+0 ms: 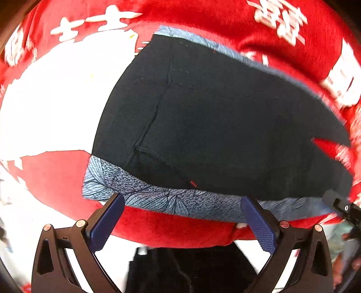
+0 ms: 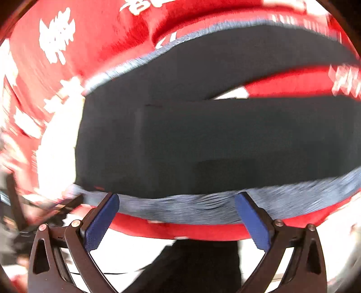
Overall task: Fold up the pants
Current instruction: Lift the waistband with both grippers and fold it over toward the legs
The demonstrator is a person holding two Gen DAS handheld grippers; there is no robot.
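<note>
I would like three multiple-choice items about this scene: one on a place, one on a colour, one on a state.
1. Where do the pants lie?
A. on the red printed cloth
B. in a basket
C. on a hanger

2. What colour is the patterned side band of the pants?
A. yellow
B. blue-grey
C. green

3. How does the left gripper stand?
A. shut on the pants
B. shut on nothing
C. open

Key: 1 A, red cloth shows all around the pants. 2 B, the band along the near edge is blue-grey. 3 C, its blue pads stand wide apart and hold nothing.
</note>
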